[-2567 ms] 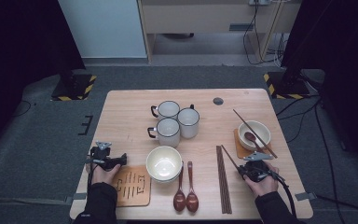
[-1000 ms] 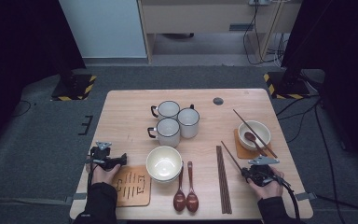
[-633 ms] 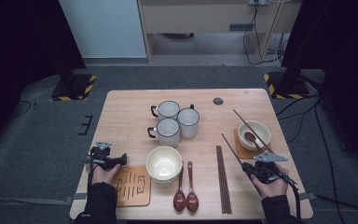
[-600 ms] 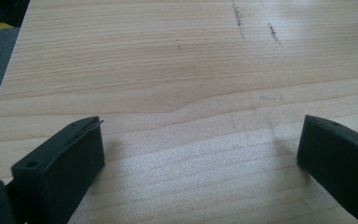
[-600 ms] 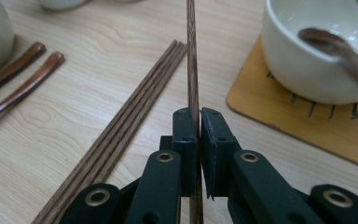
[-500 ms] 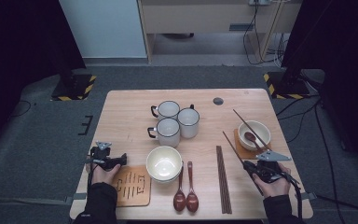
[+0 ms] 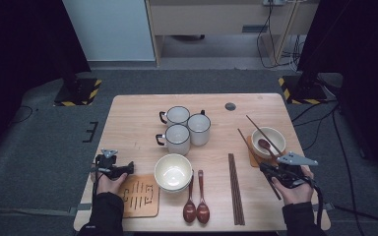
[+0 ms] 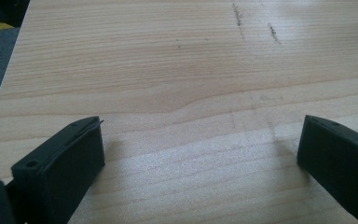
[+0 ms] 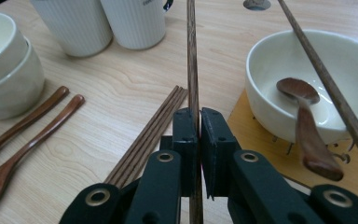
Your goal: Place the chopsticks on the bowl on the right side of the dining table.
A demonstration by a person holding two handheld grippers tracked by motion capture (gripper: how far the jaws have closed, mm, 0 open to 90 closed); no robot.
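**One chopstick gripped, headed for the bowl**

The right gripper (image 9: 198,116) is clenched on a single chopstick (image 9: 191,56), pinching it partway along so the long end runs forward past the jaws and the short end trails back toward the hand. In the high view the same chopstick (image 7: 254,150) slants above the table (image 7: 138,123) just beside the bowl (image 7: 275,137) on its coaster (image 7: 252,156). A second chopstick (image 7: 263,132) already rests across that bowl's rim, with a spoon (image 9: 303,112) inside, so I judge this stick is being carried to lie beside its mate and finish the place setting.

The left gripper (image 8: 200,154) is released, jaws wide over bare wood, parked by the other coaster (image 7: 139,195), likely waiting its turn.

Spare chopsticks (image 7: 235,187), two spoons (image 7: 196,206), stacked bowls (image 7: 173,172) and three mugs (image 7: 187,129) sit grouped mid-table as supplies.

A dark mark near one mug's rim is too cropped to read; no other writing shows
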